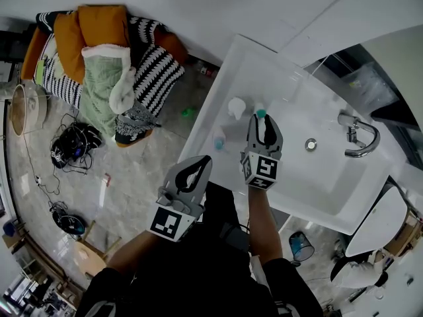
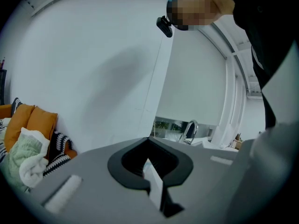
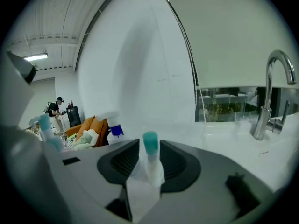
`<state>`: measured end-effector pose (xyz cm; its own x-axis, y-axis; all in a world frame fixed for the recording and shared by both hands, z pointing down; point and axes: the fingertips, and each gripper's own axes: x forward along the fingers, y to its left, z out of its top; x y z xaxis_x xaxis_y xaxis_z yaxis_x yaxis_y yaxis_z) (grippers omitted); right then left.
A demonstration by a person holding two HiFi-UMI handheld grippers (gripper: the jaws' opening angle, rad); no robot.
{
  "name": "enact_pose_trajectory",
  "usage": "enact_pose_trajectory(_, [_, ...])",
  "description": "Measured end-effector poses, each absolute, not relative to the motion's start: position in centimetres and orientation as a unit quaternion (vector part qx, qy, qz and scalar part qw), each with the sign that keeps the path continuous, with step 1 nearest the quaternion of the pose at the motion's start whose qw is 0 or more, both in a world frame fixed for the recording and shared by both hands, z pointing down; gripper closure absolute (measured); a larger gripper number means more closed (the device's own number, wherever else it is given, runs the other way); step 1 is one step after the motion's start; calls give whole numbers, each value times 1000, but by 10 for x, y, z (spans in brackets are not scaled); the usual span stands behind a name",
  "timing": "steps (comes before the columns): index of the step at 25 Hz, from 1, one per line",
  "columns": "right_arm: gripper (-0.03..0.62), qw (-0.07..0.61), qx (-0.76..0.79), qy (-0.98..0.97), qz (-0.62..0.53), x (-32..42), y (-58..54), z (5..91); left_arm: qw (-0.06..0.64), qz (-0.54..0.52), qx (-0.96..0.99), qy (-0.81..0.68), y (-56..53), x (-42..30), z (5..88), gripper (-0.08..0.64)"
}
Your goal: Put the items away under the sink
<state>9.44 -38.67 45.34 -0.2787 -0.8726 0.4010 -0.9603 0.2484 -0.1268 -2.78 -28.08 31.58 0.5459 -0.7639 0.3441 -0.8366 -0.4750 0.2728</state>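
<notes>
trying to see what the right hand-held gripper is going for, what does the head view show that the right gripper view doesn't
Only the head view: the sink drain, the tangle of cables on the floor, and the left hand-held gripper, jaws together and empty.
Only the right gripper view: a person standing far off beyond the couch.
Both: the faucet, the couch, the spray bottle, and the teal-capped bottle between the jaws of the right hand-held gripper. Whether they press on it can't be told.
</notes>
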Motion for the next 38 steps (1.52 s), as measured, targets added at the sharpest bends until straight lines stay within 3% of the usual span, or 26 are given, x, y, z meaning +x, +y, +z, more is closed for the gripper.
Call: enact_pose_trajectory(38, [485,131,597,-782,123,97,-392,455,176,73,853,-486,-266,-52,302,554])
